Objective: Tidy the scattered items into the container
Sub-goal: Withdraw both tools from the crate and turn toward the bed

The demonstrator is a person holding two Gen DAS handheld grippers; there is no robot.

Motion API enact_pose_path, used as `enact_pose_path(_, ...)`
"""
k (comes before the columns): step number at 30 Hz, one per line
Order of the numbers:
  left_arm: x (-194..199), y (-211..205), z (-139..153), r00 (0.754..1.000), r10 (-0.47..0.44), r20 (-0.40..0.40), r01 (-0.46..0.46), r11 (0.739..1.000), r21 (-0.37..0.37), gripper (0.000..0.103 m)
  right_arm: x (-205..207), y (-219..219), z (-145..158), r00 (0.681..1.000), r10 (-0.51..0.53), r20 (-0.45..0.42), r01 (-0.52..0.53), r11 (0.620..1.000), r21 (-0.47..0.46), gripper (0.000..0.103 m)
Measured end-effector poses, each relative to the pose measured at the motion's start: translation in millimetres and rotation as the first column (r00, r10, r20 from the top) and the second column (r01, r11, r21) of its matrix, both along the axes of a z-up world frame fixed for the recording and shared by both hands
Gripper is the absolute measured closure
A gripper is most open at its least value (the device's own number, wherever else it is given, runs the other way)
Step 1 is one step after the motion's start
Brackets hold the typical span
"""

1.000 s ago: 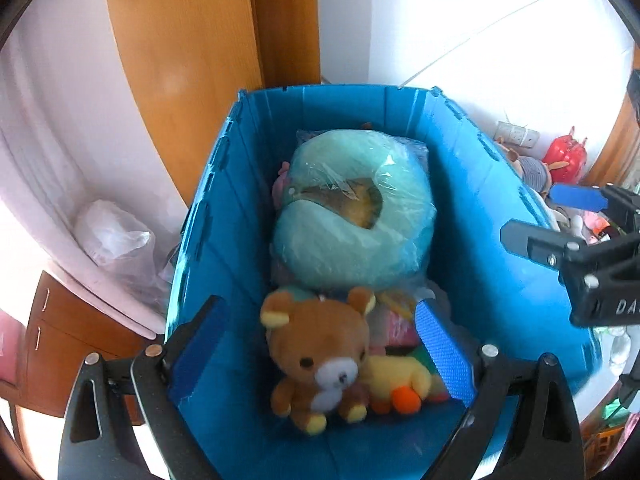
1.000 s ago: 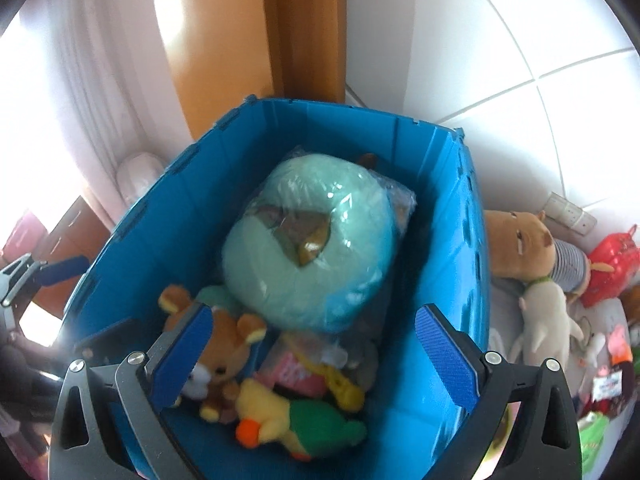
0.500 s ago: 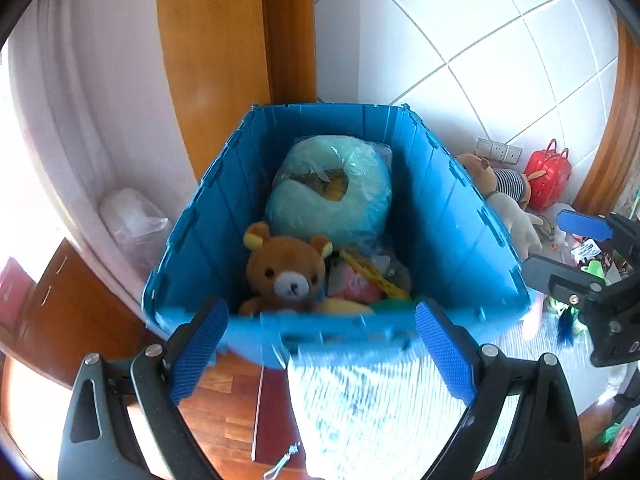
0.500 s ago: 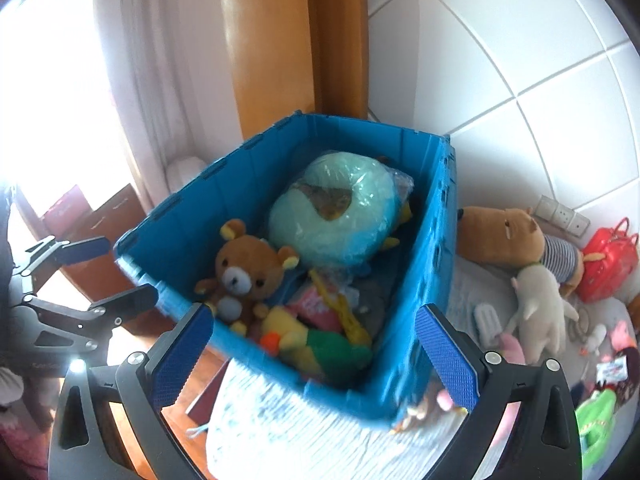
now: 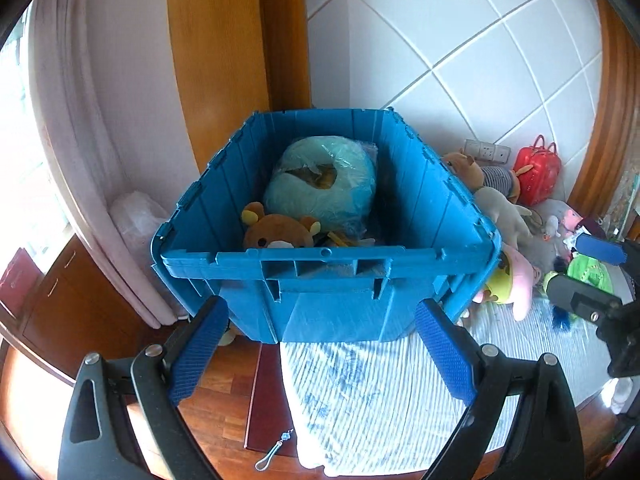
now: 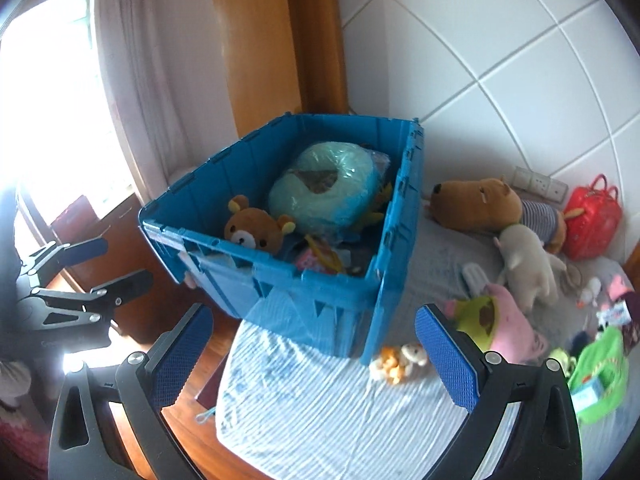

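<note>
Two tools sit in front of me, and both stand wide with nothing between their blue pads: the left tool [image 5: 320, 344] and the right tool [image 6: 314, 354]. Straight ahead of each is the blue crate [image 5: 326, 258], resting at the near end of a bed with a striped sheet [image 6: 332, 404]. Its near wall faces my left tool squarely; from my right tool I see it corner-on, ahead and slightly left.

Inside the crate lie a teal cushion wrapped in clear plastic [image 6: 326, 194], a brown bear [image 6: 256, 230] against the near wall, and some smaller pink and yellow pieces beside the bear that I cannot make out clearly.

Scattered items lie on the bed to the right of the crate. Just past my right tool's right finger is a pink plush with a yellow-green face [image 6: 502, 326]; a small orange-and-white toy [image 6: 398, 356] sits near the crate's closest corner. Farther ahead lie a white plush [image 6: 528, 264], a large brown plush in a striped shirt [image 6: 486, 204] and a red bag [image 6: 592, 220] by the tiled wall. A green fabric thing [image 6: 600, 376] lies at the far right, close to the tool.

Left of the crate are a curtain [image 5: 84, 120], a wooden post [image 5: 236, 48] and a dark wooden cabinet [image 5: 56, 312]; wooden floor shows below the bed edge.
</note>
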State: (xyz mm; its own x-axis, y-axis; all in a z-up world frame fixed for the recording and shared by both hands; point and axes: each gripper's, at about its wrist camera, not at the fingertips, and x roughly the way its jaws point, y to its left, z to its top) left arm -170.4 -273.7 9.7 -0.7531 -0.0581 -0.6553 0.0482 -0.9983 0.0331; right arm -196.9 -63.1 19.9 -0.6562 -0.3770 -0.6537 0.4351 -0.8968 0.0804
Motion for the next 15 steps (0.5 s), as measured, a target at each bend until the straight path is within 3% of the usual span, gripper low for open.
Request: enact_pose_path(15,48,-3,-31,0.997,-0.042,-0.061,0.04,0.999,-0.031,0.007,78,10,-28,0.991,-0.131,-0.018,0.13,0.99,-0.051,0.0)
